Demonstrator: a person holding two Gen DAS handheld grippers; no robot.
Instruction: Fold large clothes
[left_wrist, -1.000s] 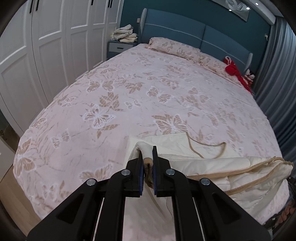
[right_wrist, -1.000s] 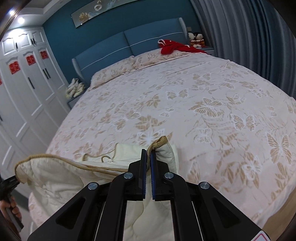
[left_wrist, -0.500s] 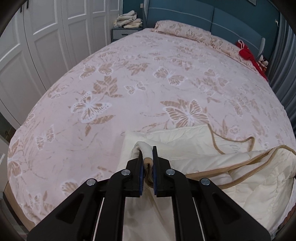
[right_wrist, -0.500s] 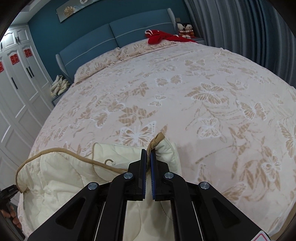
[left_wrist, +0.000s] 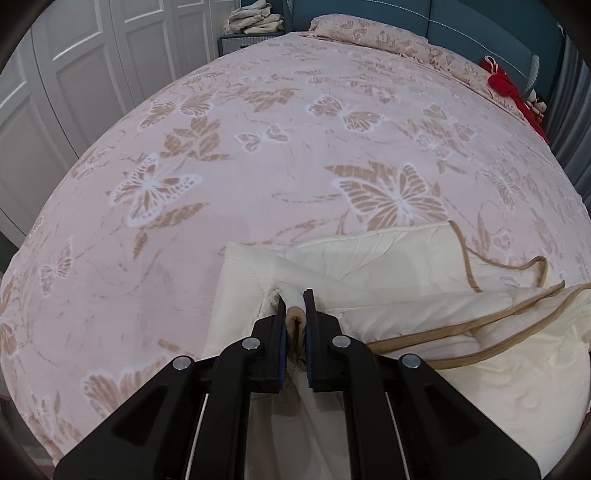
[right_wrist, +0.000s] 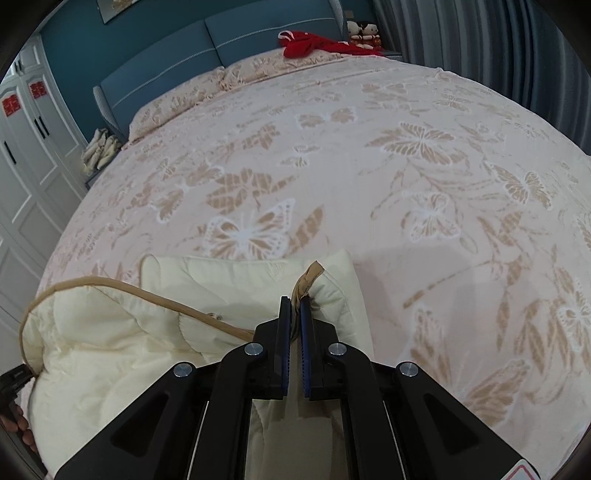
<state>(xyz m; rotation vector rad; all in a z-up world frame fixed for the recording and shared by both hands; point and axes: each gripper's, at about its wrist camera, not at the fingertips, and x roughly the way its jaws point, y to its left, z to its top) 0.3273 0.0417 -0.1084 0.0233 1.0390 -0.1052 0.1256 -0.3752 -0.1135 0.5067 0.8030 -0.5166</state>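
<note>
Cream quilted cloth with tan binding (left_wrist: 424, 317) lies bunched on the butterfly-print bedspread (left_wrist: 258, 166), spreading ahead of and between both tongs. Left gripper (left_wrist: 294, 310) is clamped on a bound corner; right gripper (right_wrist: 295, 314) pinches another tan-edged corner, pads tight.

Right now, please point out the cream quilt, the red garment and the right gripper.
cream quilt (left_wrist: 388, 258), left wrist view, on its flat top layer.
red garment (right_wrist: 310, 43), right wrist view, on its middle, by the headboard.
right gripper (right_wrist: 295, 301), right wrist view, between its fingertips.
</note>
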